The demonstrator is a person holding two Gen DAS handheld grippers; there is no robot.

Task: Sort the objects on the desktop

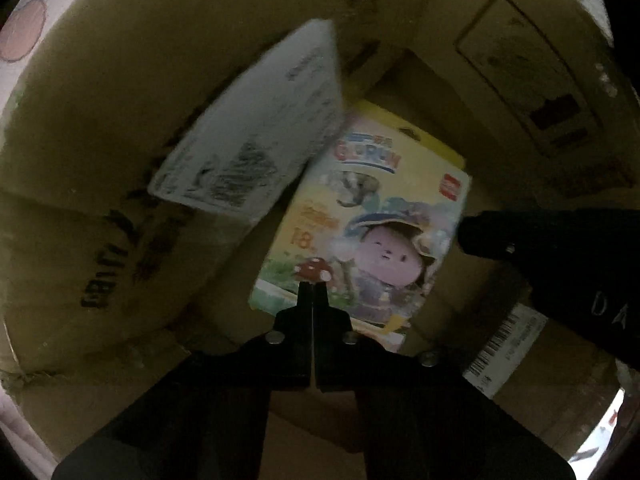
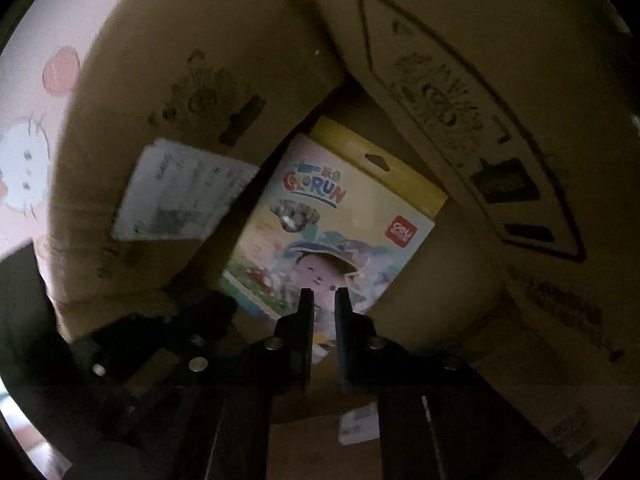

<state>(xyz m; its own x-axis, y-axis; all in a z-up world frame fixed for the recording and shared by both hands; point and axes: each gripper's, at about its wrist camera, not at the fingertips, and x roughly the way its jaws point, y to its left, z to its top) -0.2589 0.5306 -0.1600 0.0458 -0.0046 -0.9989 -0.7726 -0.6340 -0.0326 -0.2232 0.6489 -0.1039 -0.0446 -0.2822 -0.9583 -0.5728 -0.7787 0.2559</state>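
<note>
A colourful toy packet (image 1: 368,216) with a cartoon figure and a yellow hang tab lies flat on the floor of a cardboard box (image 1: 100,120). My left gripper (image 1: 313,286) hangs just above the packet's lower edge, shut with its fingers pressed together and nothing between them. In the right wrist view the same packet (image 2: 332,216) shows through a narrow gap in my right gripper (image 2: 324,294), which is slightly open and holds nothing. The black body of the other gripper (image 2: 192,332) reaches in at the lower left.
Brown box walls (image 2: 480,60) with printed markings close in on all sides. A white shipping label (image 1: 256,140) is stuck on the left wall, and a barcode label (image 1: 504,344) sits at the lower right. A pink cartoon cloth (image 2: 28,160) shows outside the box.
</note>
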